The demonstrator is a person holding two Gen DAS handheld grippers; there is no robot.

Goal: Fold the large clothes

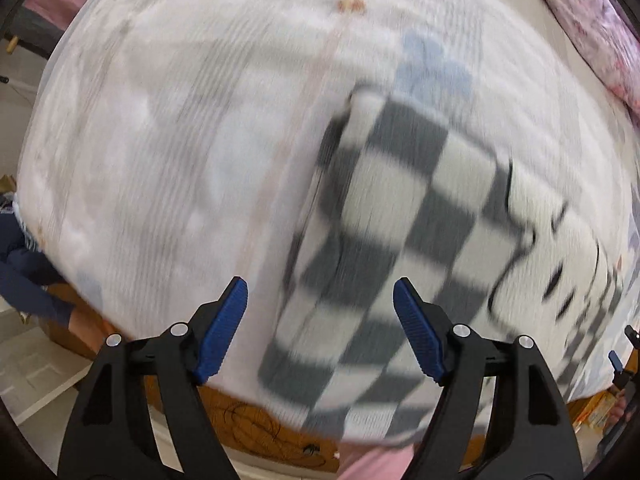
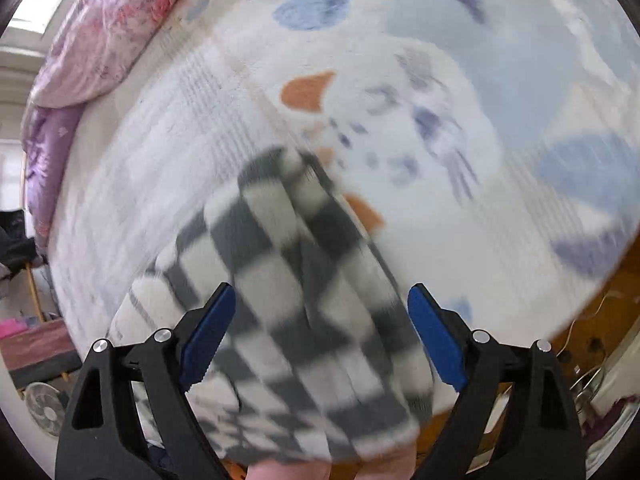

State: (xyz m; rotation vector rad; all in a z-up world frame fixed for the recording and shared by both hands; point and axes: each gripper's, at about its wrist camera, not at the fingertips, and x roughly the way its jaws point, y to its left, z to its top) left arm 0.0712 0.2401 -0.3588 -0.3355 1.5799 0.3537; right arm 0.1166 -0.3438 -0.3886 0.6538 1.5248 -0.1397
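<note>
- The grey-and-white checkered garment (image 1: 384, 216) lies folded into a long strip on the bed's white printed blanket (image 1: 160, 152) (both views are motion-blurred).
- The left gripper (image 1: 320, 328) hangs above its near end, fingers spread wide, gripping nothing.
- The right gripper (image 2: 320, 336) likewise gapes over the cloth, empty.
- Pink floral quilt (image 2: 100, 32) at the bed's far edge.

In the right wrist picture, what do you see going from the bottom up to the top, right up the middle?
Near to far: right gripper with its jaws open → checkered garment → orange patch on the printed bedsheet → blue patch at the top.
</note>
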